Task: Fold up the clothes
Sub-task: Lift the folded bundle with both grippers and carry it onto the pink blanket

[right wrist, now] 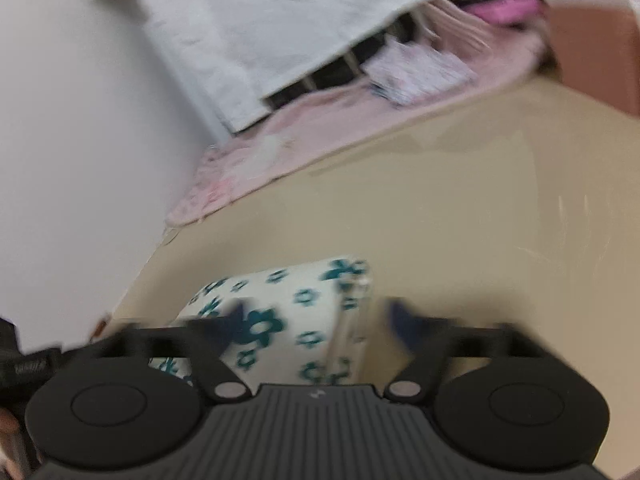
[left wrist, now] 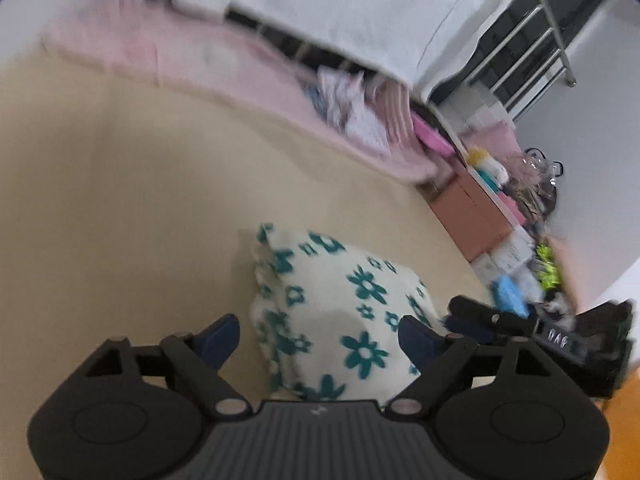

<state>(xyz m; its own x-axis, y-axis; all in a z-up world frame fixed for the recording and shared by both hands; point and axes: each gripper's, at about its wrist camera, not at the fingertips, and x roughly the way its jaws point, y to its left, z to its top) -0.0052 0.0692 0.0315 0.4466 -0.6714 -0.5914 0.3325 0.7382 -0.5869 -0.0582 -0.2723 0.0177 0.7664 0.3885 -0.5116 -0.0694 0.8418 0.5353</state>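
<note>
A folded white cloth with teal flowers [left wrist: 340, 312] lies on the beige surface [left wrist: 120, 220]. My left gripper [left wrist: 320, 340] is open above the cloth's near part, its blue pads apart on either side. In the right wrist view the same cloth [right wrist: 288, 320] lies under my right gripper [right wrist: 316, 324], which is open and blurred by motion, with its left finger [right wrist: 232, 320] over the cloth. The right gripper also shows at the right edge of the left wrist view [left wrist: 560, 336]. Neither gripper holds anything.
A pink blanket [left wrist: 200, 56] runs along the far edge of the surface. Behind it hangs a white sheet [left wrist: 360, 12] over a metal rack [left wrist: 532, 52]. Folded clothes [left wrist: 360, 108] lie on the blanket. A brown box [left wrist: 468, 212] and clutter stand at the right. A white wall [right wrist: 72, 140] is at the left.
</note>
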